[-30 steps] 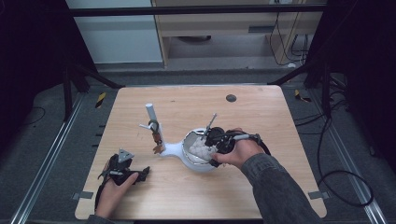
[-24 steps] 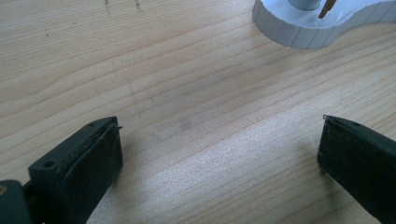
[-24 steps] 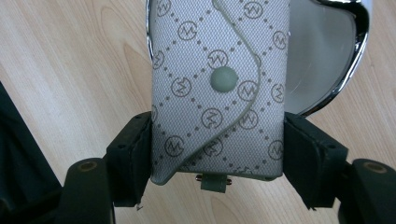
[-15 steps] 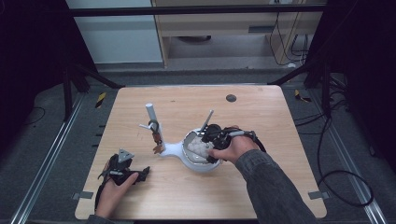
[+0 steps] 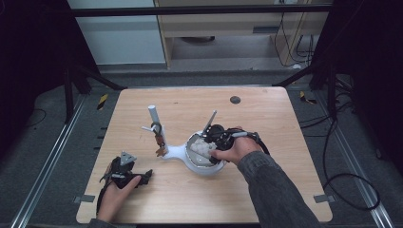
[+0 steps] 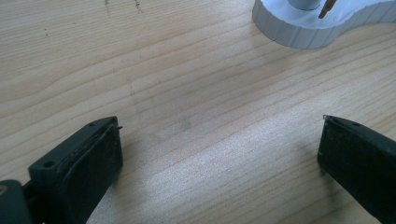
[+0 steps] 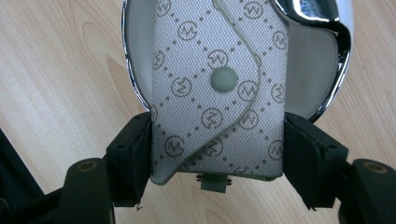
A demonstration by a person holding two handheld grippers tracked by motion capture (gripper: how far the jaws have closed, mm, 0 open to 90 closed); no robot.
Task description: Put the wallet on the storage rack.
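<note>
The right gripper (image 7: 217, 154) is clamped on a patterned grey pouch (image 7: 219, 93), 1 pad pressing each side; the pouch reaches ahead of it over the white dish (image 7: 322, 79) of a stand (image 5: 178, 153). The left gripper (image 6: 219, 154) rests on the desk (image 6: 187, 93), jaws wide apart and holding nothing, with the stand's base just ahead.

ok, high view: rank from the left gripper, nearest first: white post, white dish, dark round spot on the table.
From the left gripper, low at the table's left:
1. white post, up and slightly right of it.
2. white dish, to its right, mid-table, under the right gripper.
3. dark round spot, near the far edge.
</note>
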